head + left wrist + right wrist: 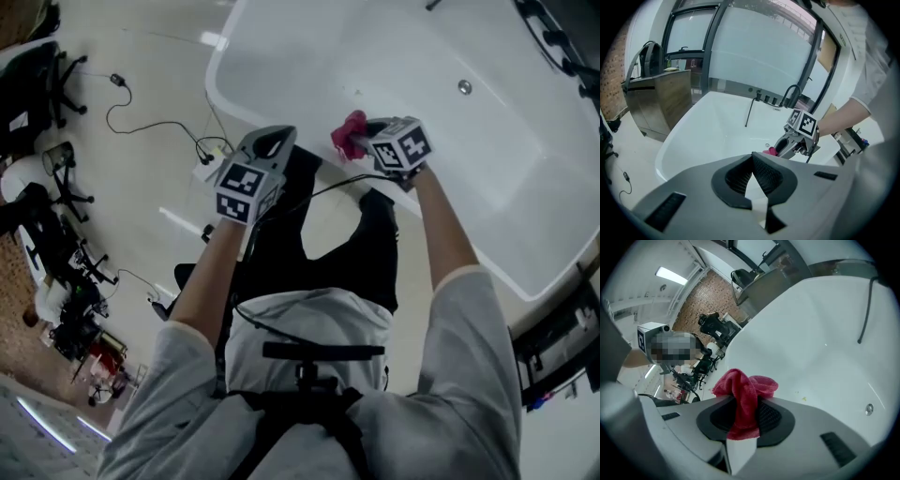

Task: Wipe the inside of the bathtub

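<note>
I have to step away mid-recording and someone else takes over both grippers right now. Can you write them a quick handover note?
Left gripper: jaws shut, nothing between them, held just outside the tub's near rim.
Right gripper: jaws shut on the crumpled red terry cloth, at the near rim of the white oval bathtub.
Done: the cloth is in hand. The pictures do not show whether any of the inside has been wiped.
Left: lower the cloth and wipe the walls and floor, including the small yellowish specks and round the round metal drain.
</note>
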Demonstrator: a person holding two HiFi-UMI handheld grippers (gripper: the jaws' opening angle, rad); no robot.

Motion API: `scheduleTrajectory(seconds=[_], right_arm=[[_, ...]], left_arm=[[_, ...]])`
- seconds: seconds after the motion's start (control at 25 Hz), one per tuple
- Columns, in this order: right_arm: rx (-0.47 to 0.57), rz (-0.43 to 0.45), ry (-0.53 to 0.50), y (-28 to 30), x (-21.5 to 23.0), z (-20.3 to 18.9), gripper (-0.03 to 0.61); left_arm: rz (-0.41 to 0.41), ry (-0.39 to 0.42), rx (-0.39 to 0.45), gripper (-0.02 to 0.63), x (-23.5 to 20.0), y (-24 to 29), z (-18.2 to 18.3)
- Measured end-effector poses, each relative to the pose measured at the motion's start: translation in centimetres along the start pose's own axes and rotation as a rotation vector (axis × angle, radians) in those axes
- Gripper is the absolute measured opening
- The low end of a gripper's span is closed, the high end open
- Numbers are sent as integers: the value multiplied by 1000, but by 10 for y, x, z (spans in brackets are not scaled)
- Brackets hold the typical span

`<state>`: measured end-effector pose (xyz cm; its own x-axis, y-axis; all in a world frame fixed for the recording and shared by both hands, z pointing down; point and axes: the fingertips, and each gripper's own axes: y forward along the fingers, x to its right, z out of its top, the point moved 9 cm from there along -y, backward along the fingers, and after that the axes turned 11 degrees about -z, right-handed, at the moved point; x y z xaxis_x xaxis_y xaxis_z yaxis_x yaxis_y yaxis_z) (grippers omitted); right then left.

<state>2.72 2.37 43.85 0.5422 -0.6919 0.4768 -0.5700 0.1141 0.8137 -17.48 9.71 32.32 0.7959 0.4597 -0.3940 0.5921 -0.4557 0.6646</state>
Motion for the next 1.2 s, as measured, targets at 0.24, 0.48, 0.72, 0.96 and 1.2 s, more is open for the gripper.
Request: scheduleTrajectory(seconds=[0.24,0.48,0.72,0.96,1.2], right_arm=[[-66,54,3,33,14,-10,107],[-144,97,-36,60,9,-20,107],[-130,117,-28,77,4,-11,106],[-122,154,-106,118,-9,31,104],[-161,196,-145,124,-5,43,101]], left_arm=[[-21,-21,-10,5,-12,17,-4],[-48,-30,-24,5,-16,28,-3],[-48,-43,-26,5,-29,24,1],[-42,-61,-38,5,-39,27,1],[-41,-71,-37,5,-38,31,4]])
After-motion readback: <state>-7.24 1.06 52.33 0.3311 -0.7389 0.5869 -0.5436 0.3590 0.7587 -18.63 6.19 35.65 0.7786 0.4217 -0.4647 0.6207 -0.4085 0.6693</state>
